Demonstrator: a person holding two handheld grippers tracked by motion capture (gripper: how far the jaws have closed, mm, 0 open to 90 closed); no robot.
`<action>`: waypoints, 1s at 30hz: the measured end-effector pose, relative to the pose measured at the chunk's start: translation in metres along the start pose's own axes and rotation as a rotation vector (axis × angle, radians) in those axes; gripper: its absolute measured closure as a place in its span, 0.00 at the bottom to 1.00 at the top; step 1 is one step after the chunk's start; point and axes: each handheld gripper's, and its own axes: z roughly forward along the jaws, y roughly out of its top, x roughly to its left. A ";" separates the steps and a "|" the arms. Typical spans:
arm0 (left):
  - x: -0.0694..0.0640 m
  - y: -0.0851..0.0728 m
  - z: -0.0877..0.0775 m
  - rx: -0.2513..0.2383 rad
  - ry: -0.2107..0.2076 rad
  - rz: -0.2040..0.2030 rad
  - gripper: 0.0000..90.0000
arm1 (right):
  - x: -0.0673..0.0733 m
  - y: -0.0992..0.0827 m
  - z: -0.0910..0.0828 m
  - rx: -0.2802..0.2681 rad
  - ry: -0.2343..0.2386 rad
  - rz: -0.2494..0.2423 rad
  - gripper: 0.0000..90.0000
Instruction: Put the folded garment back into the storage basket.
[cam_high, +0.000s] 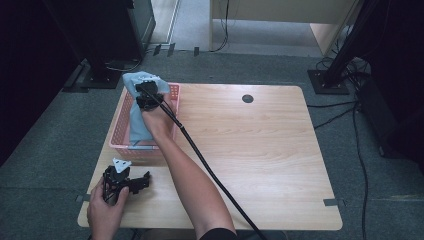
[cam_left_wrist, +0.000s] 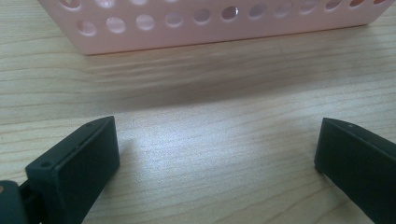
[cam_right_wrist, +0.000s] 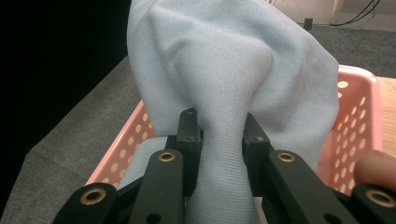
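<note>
Right gripper clamped on bunched blue cloth above pink basket, table's 10 o'clock. Left gripper rested wide open, empty, at 7 o'clock.

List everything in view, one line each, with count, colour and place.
cloth: one, light blue, bunched over the basket's far end, pinched in the right gripper
basket: one, pink, perforated, at the table's left edge
table: one, light wood, centre of the high view
hole cap: one, dark, round, near the table's far edge
left gripper: one, black, jaws wide apart, low over the table just short of the basket
right gripper: one, black, shut on the cloth
</note>
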 end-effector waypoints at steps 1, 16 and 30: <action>0.000 0.000 0.000 0.000 0.000 0.000 0.00 | 0.000 -0.001 0.002 -0.001 -0.001 0.001 0.84; 0.000 0.000 0.000 -0.001 -0.002 -0.002 0.00 | -0.003 -0.020 0.032 0.058 -0.041 0.021 0.84; 0.000 0.000 0.000 0.000 0.002 0.002 0.00 | -0.008 -0.028 0.046 0.122 -0.067 0.029 0.82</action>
